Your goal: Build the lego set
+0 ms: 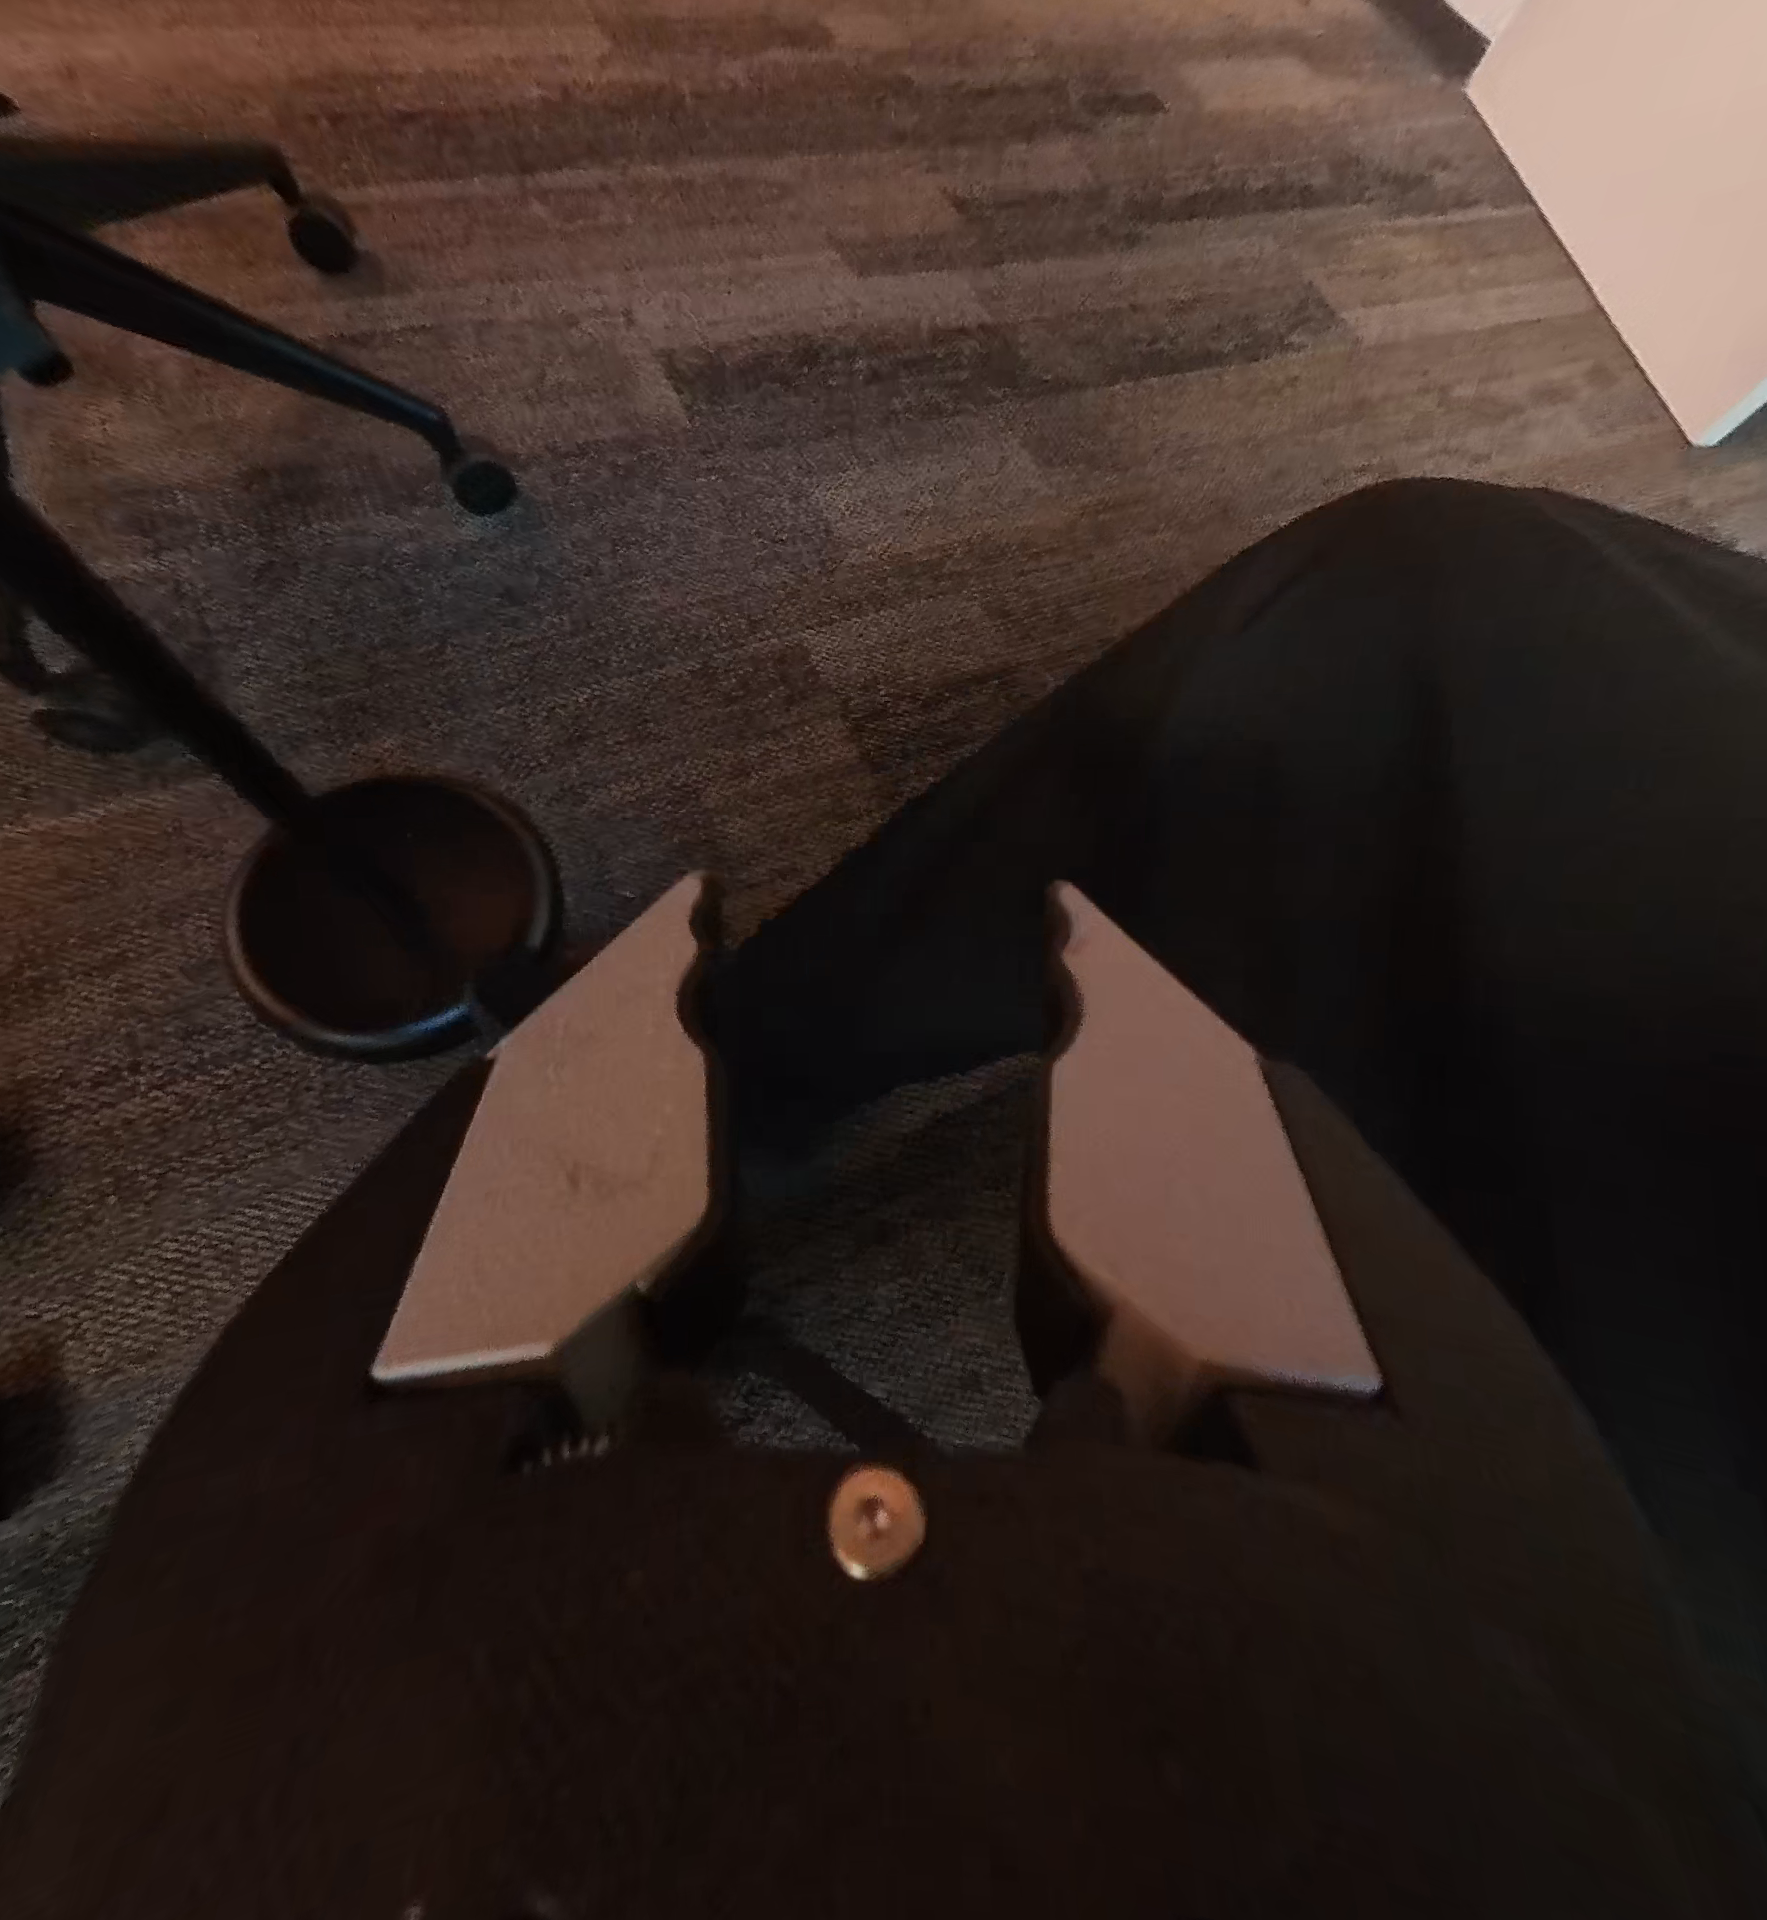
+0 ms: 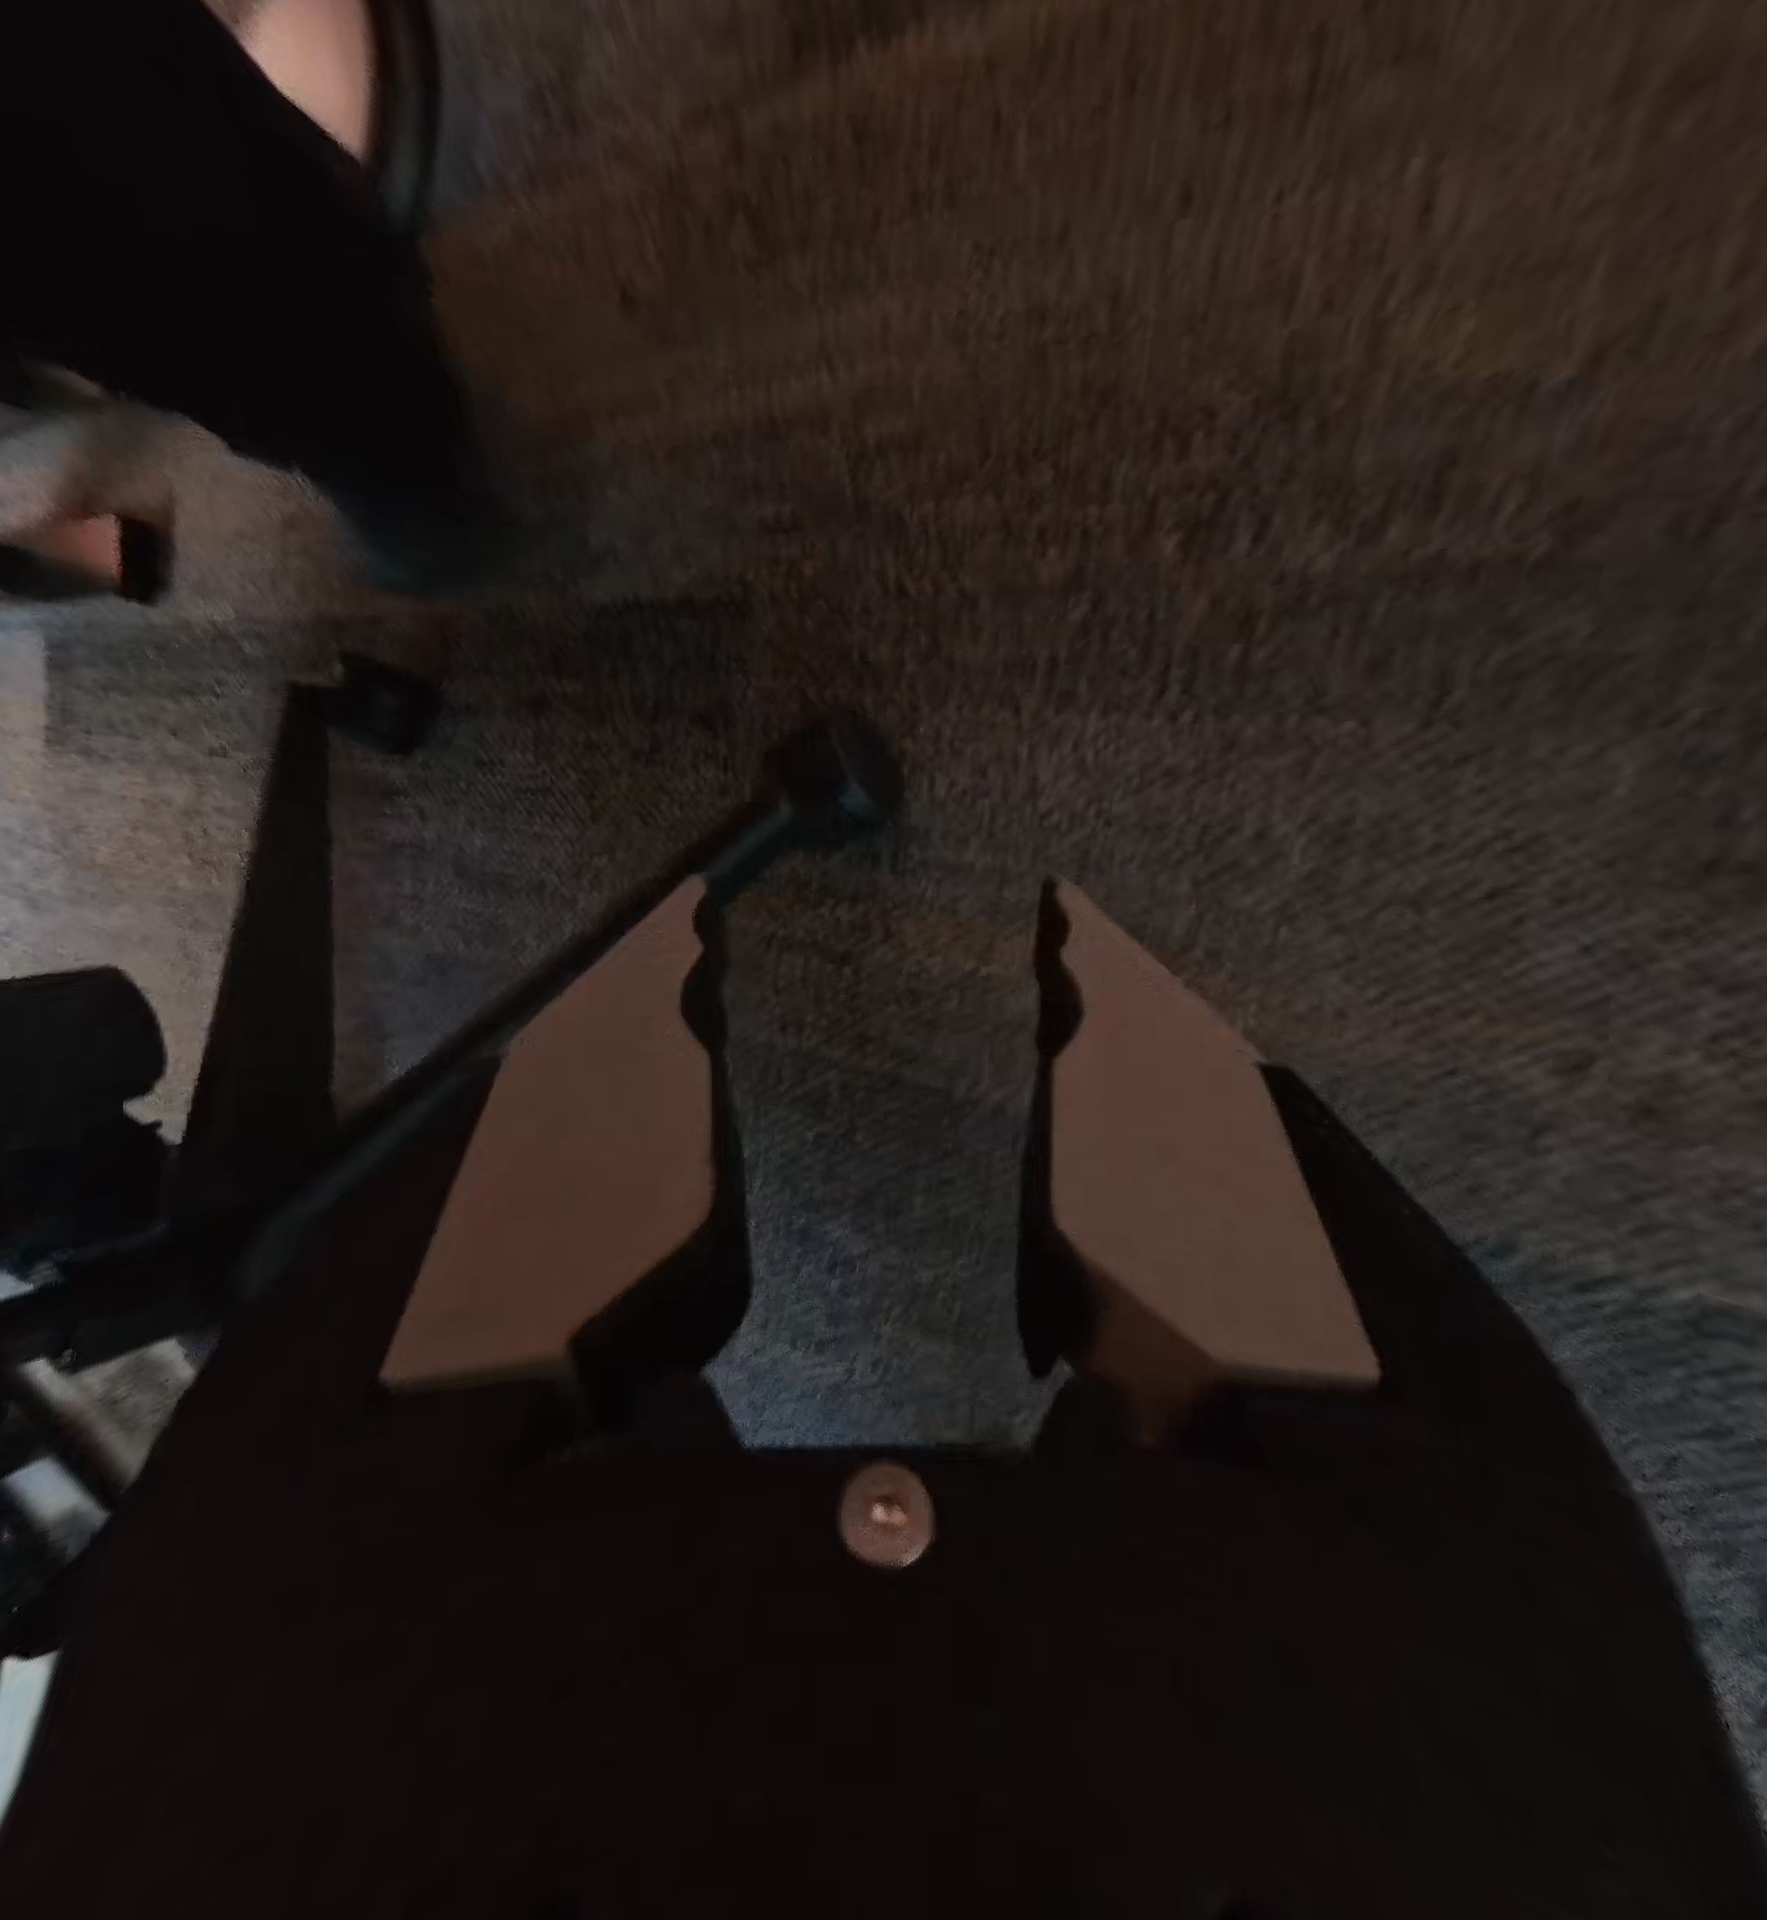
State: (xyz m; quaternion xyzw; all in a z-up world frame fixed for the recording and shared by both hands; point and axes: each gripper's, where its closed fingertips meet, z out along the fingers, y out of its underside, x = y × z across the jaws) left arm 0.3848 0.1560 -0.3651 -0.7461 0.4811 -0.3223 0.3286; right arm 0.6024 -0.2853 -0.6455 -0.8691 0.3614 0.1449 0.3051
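No lego pieces show in either view. My left gripper point(image 1: 879, 904) is open and empty. It points down at the carpet, just over a person's leg in dark trousers point(image 1: 1378, 831). My right gripper point(image 2: 874, 904) is open and empty too. It points down at grey-brown carpet point(image 2: 1274, 520), and the view is blurred by motion.
In the left wrist view, a black chair base with castors point(image 1: 479, 483) and a black round ring foot point(image 1: 391, 914) stand on the patterned carpet point(image 1: 858, 312). A pale cabinet corner point(image 1: 1689, 187) is at top right. In the right wrist view, a black chair leg with castor point(image 2: 827, 779) reaches in from the left, with dark gear point(image 2: 37, 1091) beside it. The grippers' ends are close to 55 cm from one another.
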